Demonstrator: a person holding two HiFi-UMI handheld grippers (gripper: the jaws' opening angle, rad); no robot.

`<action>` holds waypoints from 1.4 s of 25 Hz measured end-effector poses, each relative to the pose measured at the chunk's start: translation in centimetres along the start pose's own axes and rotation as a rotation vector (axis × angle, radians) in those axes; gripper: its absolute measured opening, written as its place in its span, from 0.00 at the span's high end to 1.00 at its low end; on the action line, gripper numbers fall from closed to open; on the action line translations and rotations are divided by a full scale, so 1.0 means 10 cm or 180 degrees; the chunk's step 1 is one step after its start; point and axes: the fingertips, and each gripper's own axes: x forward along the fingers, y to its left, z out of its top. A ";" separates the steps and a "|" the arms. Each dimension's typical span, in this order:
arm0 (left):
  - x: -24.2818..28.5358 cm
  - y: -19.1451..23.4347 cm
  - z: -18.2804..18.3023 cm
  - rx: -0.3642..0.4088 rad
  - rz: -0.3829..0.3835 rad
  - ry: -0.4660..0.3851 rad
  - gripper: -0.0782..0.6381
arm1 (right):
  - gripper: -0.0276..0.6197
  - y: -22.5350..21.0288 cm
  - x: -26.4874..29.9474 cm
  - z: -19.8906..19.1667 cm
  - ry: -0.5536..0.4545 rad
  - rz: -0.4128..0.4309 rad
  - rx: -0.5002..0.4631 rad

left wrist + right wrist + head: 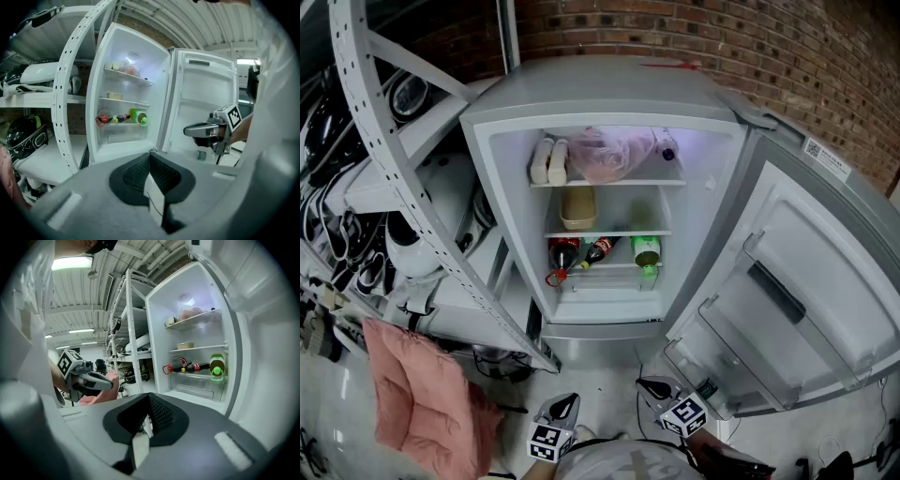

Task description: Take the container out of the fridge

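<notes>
Brick wall point(750, 47) backs the area, with a pale floor below. One grey fridge point(600, 89) stands against it, lit inside. Its single door point(825, 272) is swung fully open to the right, and the door racks appear bare. One white perforated metal rack point(439, 246) stands just left of the fridge and carries helmets and cables. One pink cushion point(417, 394) lies on the floor at lower left.

Fridge interior: three shelves.
- Top shelf: two pale blocks point(549, 161) side by side at the left, and one pink bag point(614, 155) beside them.
- Middle shelf: one container point(577, 208), alone on the shelf and towards its left. It is a low, beige, rounded-rectangular tub with a lid of the same colour. It sits flat, and nothing touches it.
- Bottom shelf: three bottles lying on their sides. A red-capped cola bottle point(563, 253) is at the left, a dark bottle point(598, 250) in the middle and a green bottle point(646, 251) at the right.

Two tools are present, both low in the head view, in front of the fridge and well apart from it. The left tool point(567, 403) has its jaws closed together with nothing between them. The right tool point(653, 386) is likewise closed and empty. Each points towards the open compartment and slightly downward. Each carries one marker cube.
</notes>
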 end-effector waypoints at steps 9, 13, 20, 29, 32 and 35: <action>0.08 -0.37 0.10 -0.0055 0.0058 -0.0061 0.89 | 0.95 -0.06 -0.28 -0.03 -0.0102 0.0108 0.0009; 0.11 -0.49 0.08 -0.0017 0.0061 -0.0061 0.89 | 0.95 -0.03 -0.32 -0.07 -0.0151 0.0153 0.0002; 0.08 -0.63 0.07 0.0002 0.0009 -0.0054 0.89 | 0.95 0.01 -0.37 -0.06 -0.0191 0.0186 -0.0076; 0.01 -0.57 0.04 0.0123 0.0036 0.0000 0.89 | 0.95 0.06 -0.26 -0.06 -0.0169 0.0174 -0.0083; 0.06 -0.49 0.07 0.0118 -0.0008 -0.0022 0.89 | 0.95 0.04 -0.17 -0.04 -0.0152 0.0145 -0.0087; 0.12 -0.40 0.12 0.0128 -0.0088 -0.0025 0.89 | 0.95 0.00 -0.07 0.01 -0.0140 0.0093 -0.0084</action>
